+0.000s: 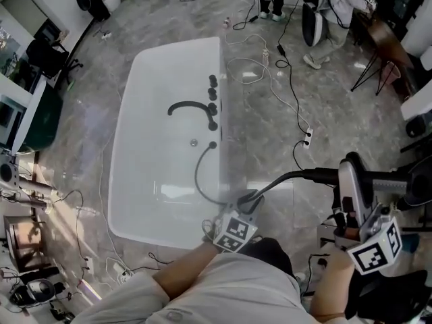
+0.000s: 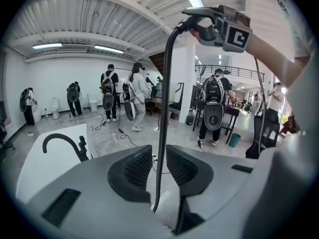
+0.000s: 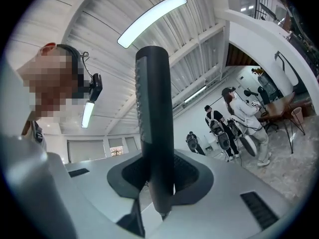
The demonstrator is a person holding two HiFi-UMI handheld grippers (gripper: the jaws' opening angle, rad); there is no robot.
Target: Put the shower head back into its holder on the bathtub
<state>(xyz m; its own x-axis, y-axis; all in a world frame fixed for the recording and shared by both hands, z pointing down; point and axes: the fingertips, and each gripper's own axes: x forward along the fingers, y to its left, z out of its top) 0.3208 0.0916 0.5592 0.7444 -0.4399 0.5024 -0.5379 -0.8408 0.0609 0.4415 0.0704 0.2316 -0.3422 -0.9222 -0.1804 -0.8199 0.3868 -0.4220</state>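
The white bathtub (image 1: 128, 181) has a black spout (image 1: 191, 105) and a row of black fittings (image 1: 213, 101) on its right rim; I cannot tell which one is the holder. A black hose (image 1: 200, 174) leaves the rim and runs through my left gripper (image 1: 247, 201) to the shower head (image 1: 352, 184). In the left gripper view the hose (image 2: 164, 108) stands between the jaws of the left gripper (image 2: 158, 166) with a gap beside it, so that gripper is open. My right gripper (image 3: 159, 183) is shut on the dark wand-shaped shower head (image 3: 154, 123), held right of the tub.
Cables (image 1: 283, 86) and a power strip (image 1: 308, 138) lie on the marble floor right of the tub. Several people (image 2: 134, 91) with backpack rigs stand farther off. A tripod (image 1: 378, 66) stands at the upper right, and equipment clutters the left edge (image 1: 27, 235).
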